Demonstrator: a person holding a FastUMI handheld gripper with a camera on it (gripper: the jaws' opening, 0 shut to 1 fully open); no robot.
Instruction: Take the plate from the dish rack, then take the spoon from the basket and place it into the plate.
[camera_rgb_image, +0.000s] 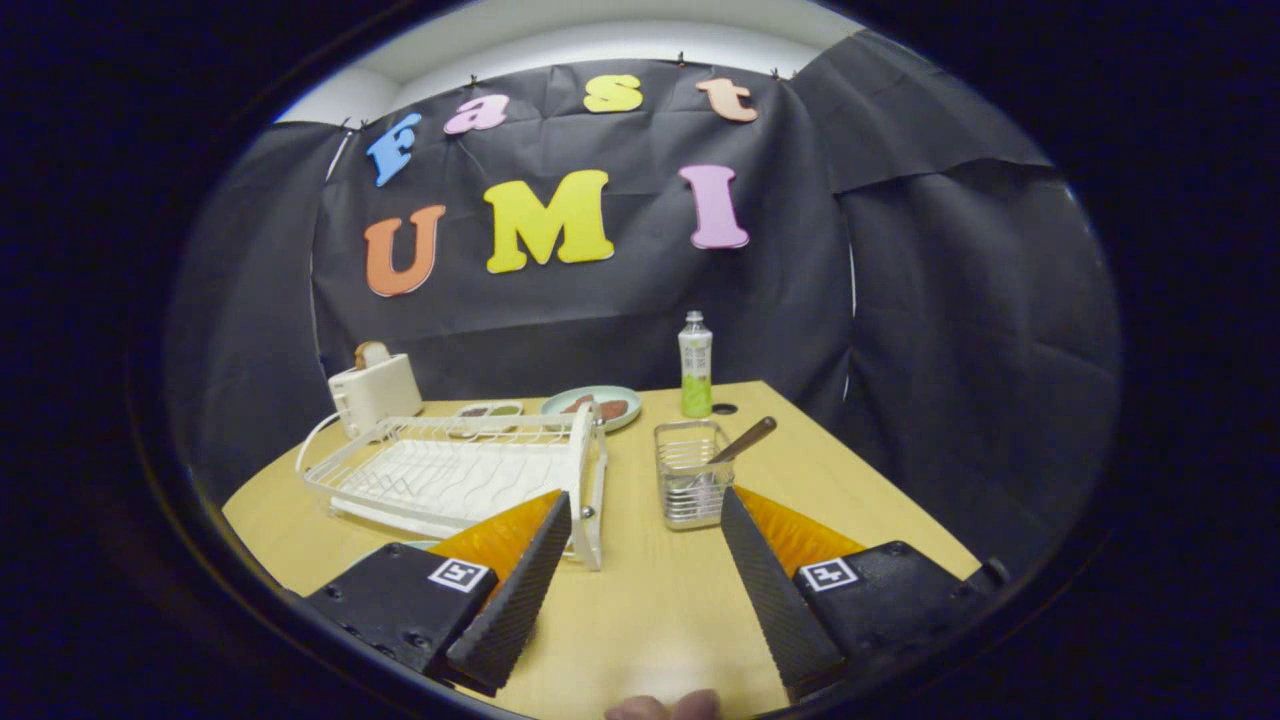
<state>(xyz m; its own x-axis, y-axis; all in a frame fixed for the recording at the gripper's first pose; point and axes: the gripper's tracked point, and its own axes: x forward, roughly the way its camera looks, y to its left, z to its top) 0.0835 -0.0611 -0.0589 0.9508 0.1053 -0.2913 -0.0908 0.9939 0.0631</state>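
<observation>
The gripper (640, 535) is hovering at the bottom centre of the frame with its jaws spread wide, gripping and touching nothing, bare wooden table (640, 610) showing between the fingers. Just beyond the right finger, the wire basket (692, 487) is standing at centre frame with the spoon (745, 439) leaning out of it to the upper right, while the white dish rack (455, 475) is sitting beyond the left finger. Whether a plate is in the rack cannot be told. Further back, a toaster (375, 392), a green plate of food (598, 405) and a bottle (695, 363) are standing near the table's far edge.
</observation>
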